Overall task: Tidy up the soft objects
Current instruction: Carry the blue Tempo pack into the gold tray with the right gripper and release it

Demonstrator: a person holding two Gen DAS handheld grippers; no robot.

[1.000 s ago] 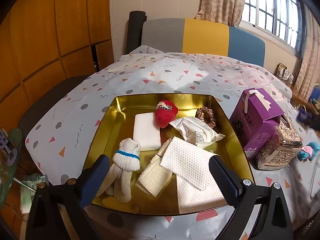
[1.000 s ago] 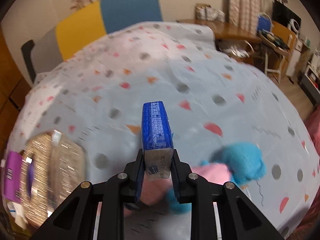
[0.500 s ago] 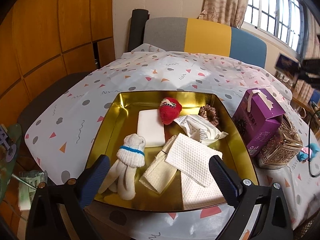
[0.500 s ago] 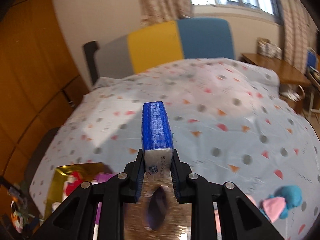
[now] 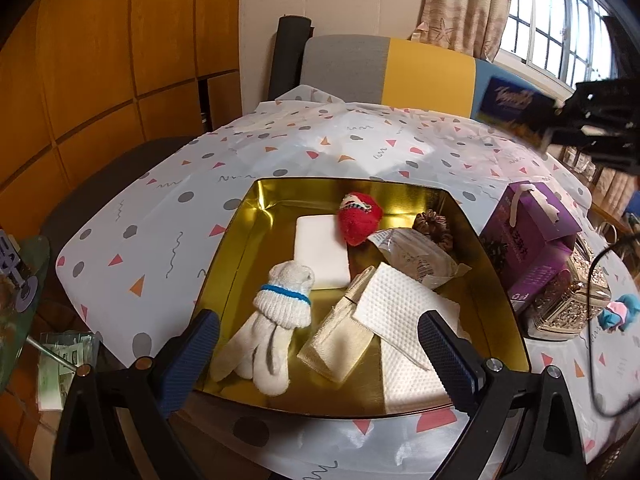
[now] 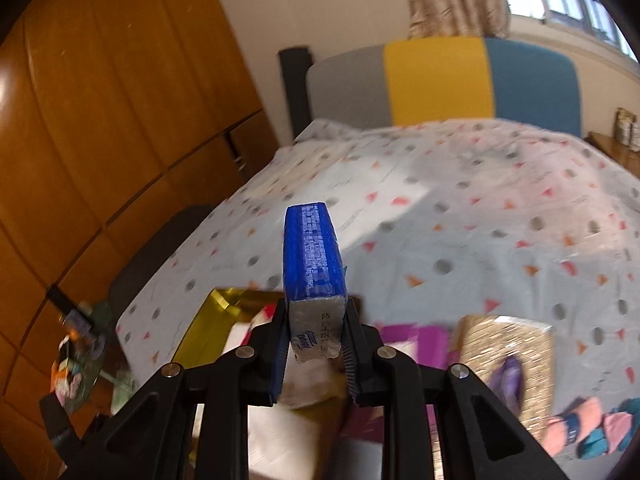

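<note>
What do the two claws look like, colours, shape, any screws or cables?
Both are black angular frames with cut-out triangular openings and silver round screw heads at the finger joints. The left claw has two wide blue ribbed pads. The right claw has the same blue pad edges on black fingers. A thin black cable loops near the right side in the left wrist view.
</note>
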